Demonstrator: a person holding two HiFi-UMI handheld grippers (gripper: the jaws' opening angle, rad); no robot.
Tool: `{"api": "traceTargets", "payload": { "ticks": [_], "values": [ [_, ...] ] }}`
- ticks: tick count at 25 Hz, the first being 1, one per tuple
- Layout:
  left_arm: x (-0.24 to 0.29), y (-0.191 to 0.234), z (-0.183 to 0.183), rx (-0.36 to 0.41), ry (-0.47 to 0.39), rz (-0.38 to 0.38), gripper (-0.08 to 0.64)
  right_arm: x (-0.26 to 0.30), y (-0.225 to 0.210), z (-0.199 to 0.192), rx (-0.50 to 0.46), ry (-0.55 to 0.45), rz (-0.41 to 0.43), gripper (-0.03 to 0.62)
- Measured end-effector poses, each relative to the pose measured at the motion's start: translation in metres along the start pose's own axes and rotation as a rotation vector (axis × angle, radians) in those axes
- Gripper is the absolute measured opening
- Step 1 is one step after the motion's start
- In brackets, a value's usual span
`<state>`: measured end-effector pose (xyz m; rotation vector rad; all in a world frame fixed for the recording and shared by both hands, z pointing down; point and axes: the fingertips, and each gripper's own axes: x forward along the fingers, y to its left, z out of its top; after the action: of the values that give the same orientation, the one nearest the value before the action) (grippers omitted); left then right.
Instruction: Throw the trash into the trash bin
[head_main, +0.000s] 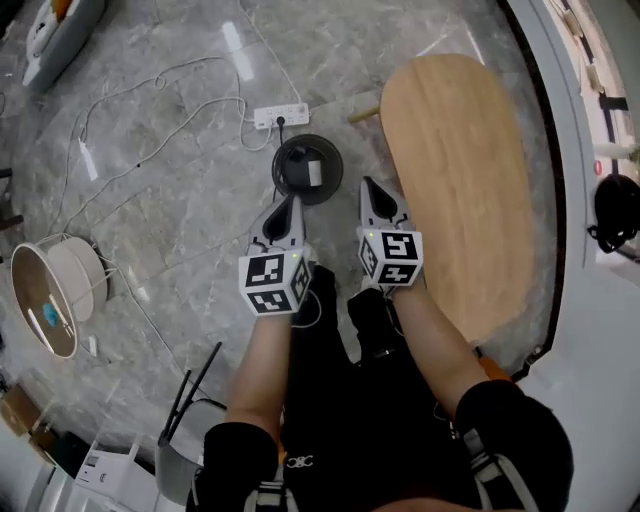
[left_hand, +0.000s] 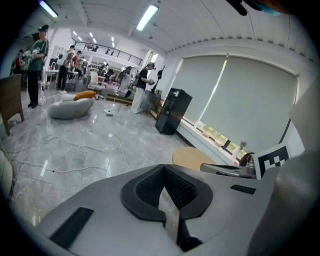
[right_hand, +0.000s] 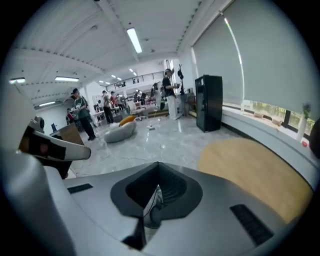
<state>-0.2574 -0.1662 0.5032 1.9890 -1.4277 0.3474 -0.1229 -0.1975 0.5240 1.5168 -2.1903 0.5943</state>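
1. No word, number or brand can be read in any view.
2. Square black-and-white markers are carried on the cubes of the left gripper (head_main: 292, 203) and the right gripper (head_main: 370, 188), behind the jaws (patterns only, no lettering).
3. Dark print is seen on a white carton (head_main: 103, 466) well behind the jaws, too small to be read.

Floor is grey marble-pattern tile (head_main: 180, 220), glossy. 1 oval light-wood table top (head_main: 455, 190) sits at the right of the head view. A white power strip (head_main: 280, 116) lies on the floor near the table's far end, and a white cable (head_main: 150, 90) loops leftward from it. A pale round drum (head_main: 50, 295) lies on its side at far left. Left gripper view shows a grey beanbag (left_hand: 70, 107) with 1 orange cushion (left_hand: 85, 94) on it, a black cabinet (left_hand: 172, 111) by the window wall, roller blinds (left_hand: 235, 100) lowered most of the way, and several people (left_hand: 37, 60) standing far back.
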Motion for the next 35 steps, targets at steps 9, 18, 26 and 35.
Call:
{"api": "traceTargets", "payload": {
  "ticks": [9,18,26,35],
  "values": [
    [-0.124,-0.158,0.121,0.067,-0.190,-0.027,0.012,-0.195,-0.042,0.162,-0.037,-0.200,-0.005,0.012],
    [-0.225,-0.260,0.210,0.199,-0.375,-0.005,0.012,-0.361,-0.073,0.268,-0.050,-0.478,-0.001,0.012],
    [-0.258,-0.341,0.254,0.278,-0.493,-0.033,0.012,-0.423,-0.105,0.312,-0.067,-0.608,0.016,0.012],
    [-0.258,-0.359,0.268,0.310,-0.505,-0.032,0.012,-0.432,-0.122,0.322,-0.046,-0.627,0.004,0.012]
  ]
}}
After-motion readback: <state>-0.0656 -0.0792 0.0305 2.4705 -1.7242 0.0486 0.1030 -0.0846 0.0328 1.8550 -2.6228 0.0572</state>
